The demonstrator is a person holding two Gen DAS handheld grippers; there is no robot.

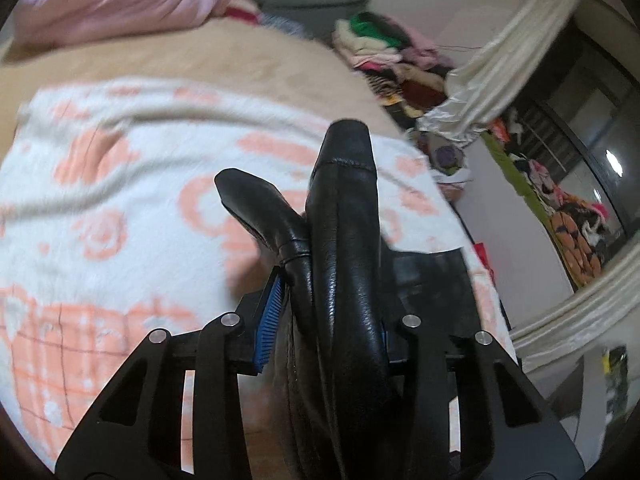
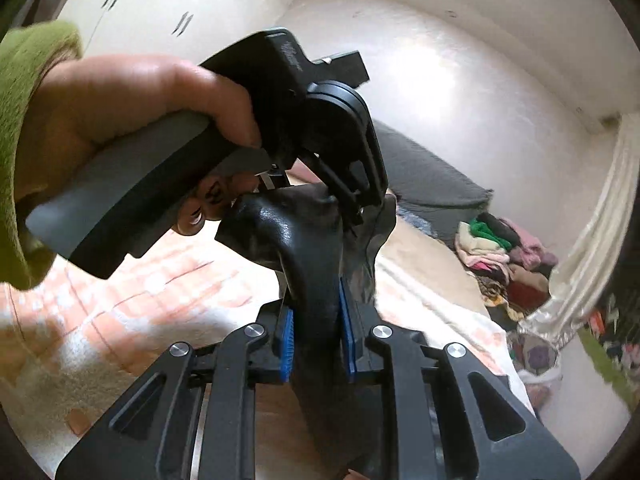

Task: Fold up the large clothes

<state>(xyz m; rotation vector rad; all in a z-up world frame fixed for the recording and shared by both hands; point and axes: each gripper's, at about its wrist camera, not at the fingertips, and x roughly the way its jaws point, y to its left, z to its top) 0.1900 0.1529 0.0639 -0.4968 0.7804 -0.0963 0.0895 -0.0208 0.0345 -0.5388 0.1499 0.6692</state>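
A black, leather-like garment (image 1: 344, 220) rises between the blue pads (image 1: 269, 320) of my left gripper (image 1: 324, 320), which is shut on it. Two of its folds stick up over a white blanket with an orange pattern (image 1: 120, 200). In the right wrist view the same black garment (image 2: 304, 248) runs up from my right gripper (image 2: 316, 332), which is shut on it, to the left gripper (image 2: 352, 200) just above. A hand (image 2: 120, 100) in a green sleeve (image 2: 32, 80) holds that left gripper. The garment hangs above the blanket (image 2: 140, 300).
The blanket lies on a beige bed cover (image 1: 200, 52). A pink cloth (image 1: 112, 0) sits at the far left. A pile of mixed clothes (image 2: 500, 248) lies by the wall, with a grey cloth (image 2: 432, 176) beside it. A pale curtain (image 1: 500, 60) hangs at the right.
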